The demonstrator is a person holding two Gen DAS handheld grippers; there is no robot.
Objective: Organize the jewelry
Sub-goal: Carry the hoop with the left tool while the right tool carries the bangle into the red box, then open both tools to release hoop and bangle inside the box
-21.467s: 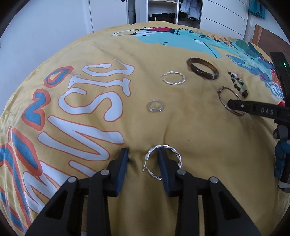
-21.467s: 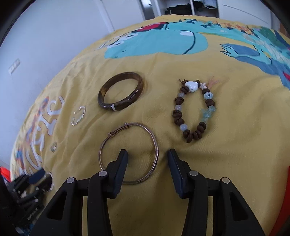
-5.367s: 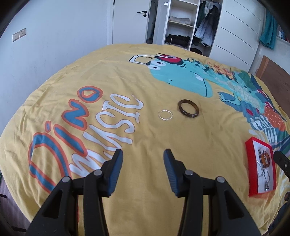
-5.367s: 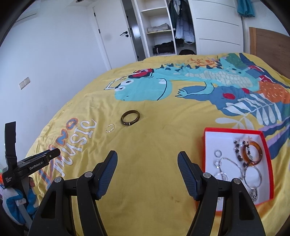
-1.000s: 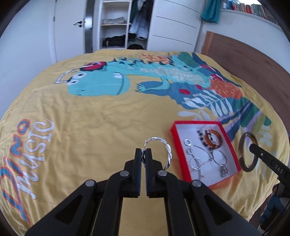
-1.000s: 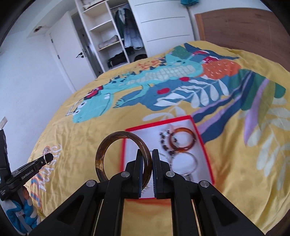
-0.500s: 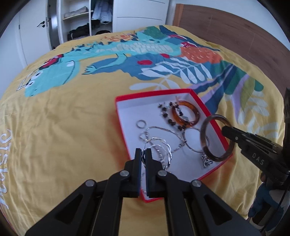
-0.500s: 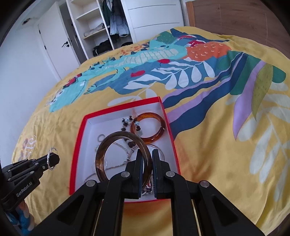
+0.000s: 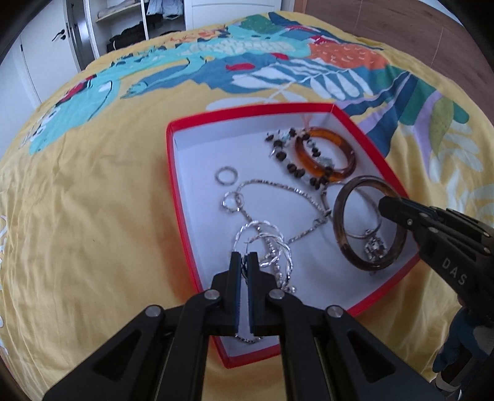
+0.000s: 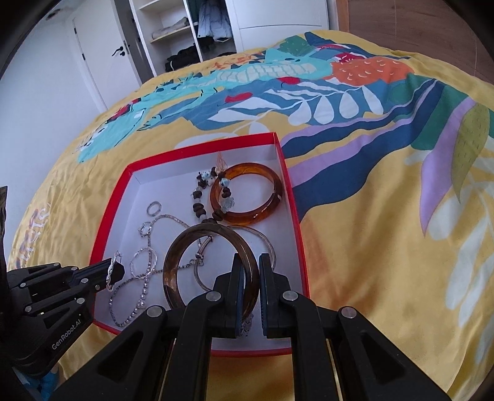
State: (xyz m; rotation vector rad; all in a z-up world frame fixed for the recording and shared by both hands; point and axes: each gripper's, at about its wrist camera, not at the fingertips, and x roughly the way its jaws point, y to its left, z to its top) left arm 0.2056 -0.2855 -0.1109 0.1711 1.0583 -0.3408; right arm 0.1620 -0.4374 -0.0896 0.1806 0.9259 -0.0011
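A red box (image 9: 171, 172) with a white floor lies on the yellow bedspread. Inside are an amber bangle (image 9: 327, 175), a beaded bracelet (image 9: 291, 168), a silver chain (image 9: 278, 185), small rings and a thin bangle. My left gripper (image 9: 244, 262) is shut on a twisted silver hoop (image 9: 247, 227), held just above the box's near left part. My right gripper (image 10: 248, 271) is shut on a dark brown bangle (image 10: 173, 265), which hangs upright over the box's near right part. Across the box, the right wrist view shows the left gripper (image 10: 115, 268) at the lower left.
The bedspread (image 10: 370, 246) carries a blue and teal dinosaur print. Beyond the bed stand a white wardrobe with open shelves (image 10: 179, 27) and a white door (image 10: 102, 49). A wooden headboard (image 9: 432, 37) runs along the right.
Both grippers have sunk closer to the red box with their pieces still held. The box now fills more of each view.
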